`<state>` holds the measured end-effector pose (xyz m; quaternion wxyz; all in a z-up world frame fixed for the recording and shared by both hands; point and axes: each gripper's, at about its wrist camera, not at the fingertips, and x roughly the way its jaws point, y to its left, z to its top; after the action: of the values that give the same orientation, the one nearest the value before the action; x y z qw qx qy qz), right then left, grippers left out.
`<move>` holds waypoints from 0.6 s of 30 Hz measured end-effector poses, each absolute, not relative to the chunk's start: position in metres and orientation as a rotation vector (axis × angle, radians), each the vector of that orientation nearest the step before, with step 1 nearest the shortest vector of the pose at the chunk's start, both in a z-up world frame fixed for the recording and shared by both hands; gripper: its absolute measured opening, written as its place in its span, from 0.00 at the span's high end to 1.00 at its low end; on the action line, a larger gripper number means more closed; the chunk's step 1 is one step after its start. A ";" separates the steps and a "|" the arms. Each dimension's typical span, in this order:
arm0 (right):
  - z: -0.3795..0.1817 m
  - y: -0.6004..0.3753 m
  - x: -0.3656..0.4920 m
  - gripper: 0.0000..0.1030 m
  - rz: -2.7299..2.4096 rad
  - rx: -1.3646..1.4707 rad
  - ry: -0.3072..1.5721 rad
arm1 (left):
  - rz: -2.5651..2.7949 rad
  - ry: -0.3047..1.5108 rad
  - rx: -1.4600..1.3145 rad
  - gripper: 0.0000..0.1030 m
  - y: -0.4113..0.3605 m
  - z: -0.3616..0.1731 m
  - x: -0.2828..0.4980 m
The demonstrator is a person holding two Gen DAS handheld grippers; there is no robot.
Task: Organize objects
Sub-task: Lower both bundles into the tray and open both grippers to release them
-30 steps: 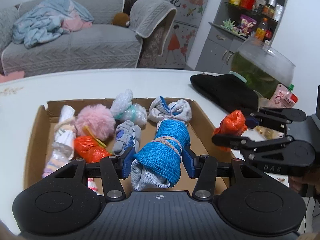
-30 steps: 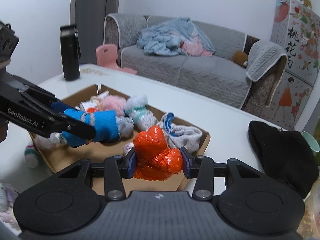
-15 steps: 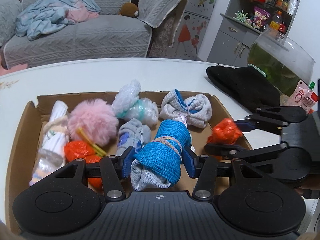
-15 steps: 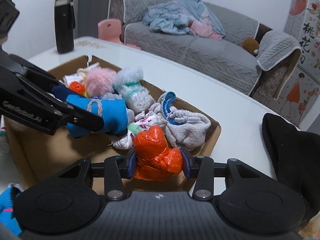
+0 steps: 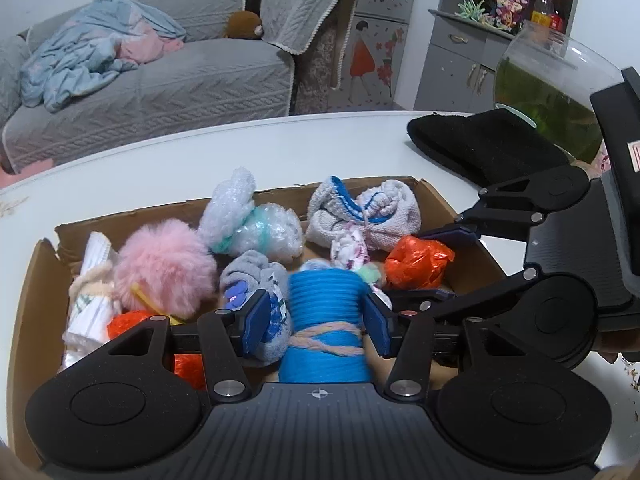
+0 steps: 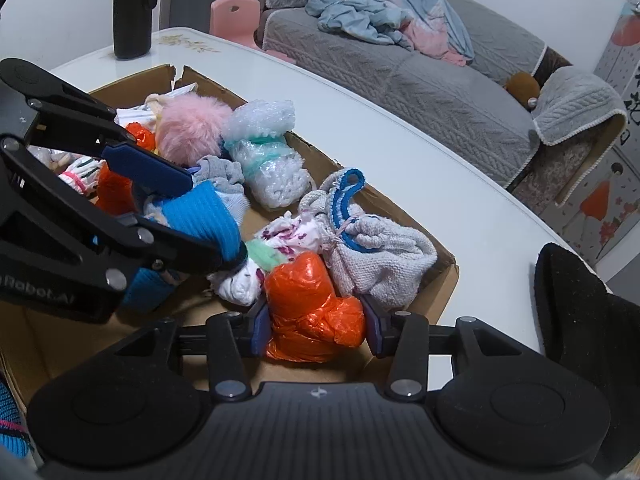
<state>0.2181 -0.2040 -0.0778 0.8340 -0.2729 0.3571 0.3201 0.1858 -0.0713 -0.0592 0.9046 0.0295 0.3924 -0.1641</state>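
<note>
My left gripper (image 5: 316,310) is shut on a blue knit roll (image 5: 324,320) tied with pink yarn, held low inside the cardboard box (image 5: 132,220). In the right wrist view the left gripper (image 6: 208,220) has the blue roll (image 6: 200,216) between its fingers. My right gripper (image 6: 316,322) has an orange plastic bag bundle (image 6: 308,304) between its pads. Its jaws are opening and the pads still touch the bag, which is down in the box's near right corner beside a grey towel bundle (image 6: 380,256).
The box also holds a pink pompom (image 5: 164,268), a bubble-wrap bundle (image 5: 248,224), a grey sock (image 5: 248,272), a floral cloth bundle (image 6: 288,240) and another orange bag (image 5: 128,324). A black cloth (image 5: 480,148) and a fish bowl (image 5: 548,92) stand right; a black bottle (image 6: 132,8) far left.
Both grippers have sunk into the box. The orange bag went from above the box's right edge down beside the grey towel. The blue roll moved lower and forward.
</note>
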 end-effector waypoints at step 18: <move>-0.071 -0.200 0.207 0.33 0.667 -0.614 0.774 | -0.334 0.818 0.144 0.32 -0.085 -0.040 0.174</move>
<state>0.2067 -0.2002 -0.0710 0.8275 -0.2893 0.3645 0.3142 0.1739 -0.0847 -0.0403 0.9015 0.0698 0.3955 -0.1613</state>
